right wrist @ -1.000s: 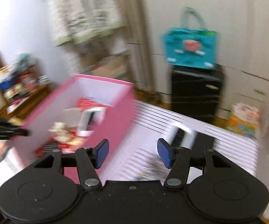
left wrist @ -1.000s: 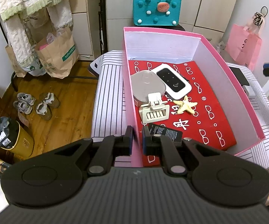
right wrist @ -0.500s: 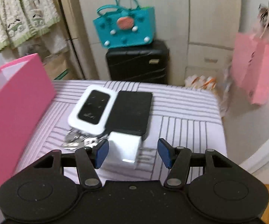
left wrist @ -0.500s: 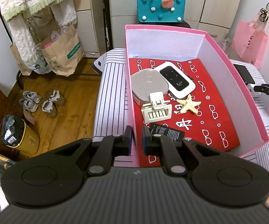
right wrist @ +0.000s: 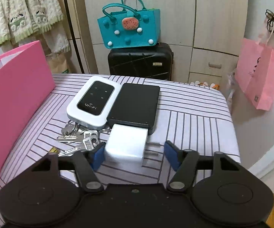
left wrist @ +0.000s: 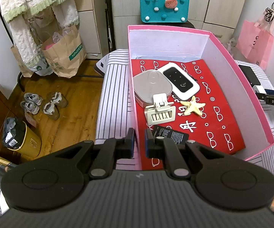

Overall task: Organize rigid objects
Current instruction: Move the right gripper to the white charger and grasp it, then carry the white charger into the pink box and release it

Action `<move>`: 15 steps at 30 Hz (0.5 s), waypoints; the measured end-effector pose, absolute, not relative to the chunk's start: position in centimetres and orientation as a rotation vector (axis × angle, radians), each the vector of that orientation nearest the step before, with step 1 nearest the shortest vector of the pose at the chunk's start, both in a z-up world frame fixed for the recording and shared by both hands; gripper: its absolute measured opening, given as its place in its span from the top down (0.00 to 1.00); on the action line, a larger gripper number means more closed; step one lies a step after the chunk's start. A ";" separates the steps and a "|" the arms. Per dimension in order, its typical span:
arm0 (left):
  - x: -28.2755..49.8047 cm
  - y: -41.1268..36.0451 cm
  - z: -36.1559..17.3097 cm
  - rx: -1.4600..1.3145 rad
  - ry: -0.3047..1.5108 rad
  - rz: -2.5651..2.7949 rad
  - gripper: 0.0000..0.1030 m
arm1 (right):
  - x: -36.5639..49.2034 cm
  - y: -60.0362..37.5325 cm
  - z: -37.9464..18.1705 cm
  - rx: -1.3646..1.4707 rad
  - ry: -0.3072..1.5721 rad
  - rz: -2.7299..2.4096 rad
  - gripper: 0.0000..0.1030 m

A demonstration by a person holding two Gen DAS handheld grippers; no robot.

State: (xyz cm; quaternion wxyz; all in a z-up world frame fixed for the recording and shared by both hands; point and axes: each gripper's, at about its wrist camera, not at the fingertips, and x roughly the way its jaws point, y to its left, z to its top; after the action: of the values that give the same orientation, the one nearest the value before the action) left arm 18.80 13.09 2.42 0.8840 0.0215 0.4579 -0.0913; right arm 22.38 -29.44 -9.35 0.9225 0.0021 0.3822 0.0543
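While clamped narrow on the pink box [left wrist: 135,114] wall, left tongs [left wrist: 139,142]; right tongs [right wrist: 135,154] spread wide around white charger [right wrist: 126,144], six o'clock of black drive [right wrist: 135,104] on tabletop [right wrist: 193,117].

The pink box [left wrist: 230,53] looks like matt card with a white paper lining, on a worktop [right wrist: 193,110] covered in striped cloth. The white charger [right wrist: 126,145] and Wi-Fi router [right wrist: 93,102] are glossy plastic, the keys [right wrist: 76,136] bright metal, the black slab [right wrist: 137,104] smooth and matt. The floor [left wrist: 64,102] is varnished wood.
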 end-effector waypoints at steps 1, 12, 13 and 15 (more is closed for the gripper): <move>18.8 13.1 2.4 0.043 0.952 -0.190 0.91 | 22.0 -29.2 -9.2 -0.007 0.782 0.108 0.40; 19.0 13.2 2.4 0.042 0.955 -0.202 0.91 | 18.9 -28.4 -6.8 0.005 0.772 0.157 0.41; 19.0 13.2 2.4 0.041 0.954 -0.202 0.91 | 18.6 -28.3 -6.4 0.007 0.767 0.165 0.41; 18.9 13.2 2.5 0.045 0.947 -0.204 0.91 | 17.9 -27.9 -5.5 0.012 0.757 0.185 0.41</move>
State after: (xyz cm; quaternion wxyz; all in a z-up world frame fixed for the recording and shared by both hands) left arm 18.92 13.24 2.46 0.8847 0.0218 0.4552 -0.0982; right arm 17.88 -27.87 -5.52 0.9250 0.0057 0.3690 0.0903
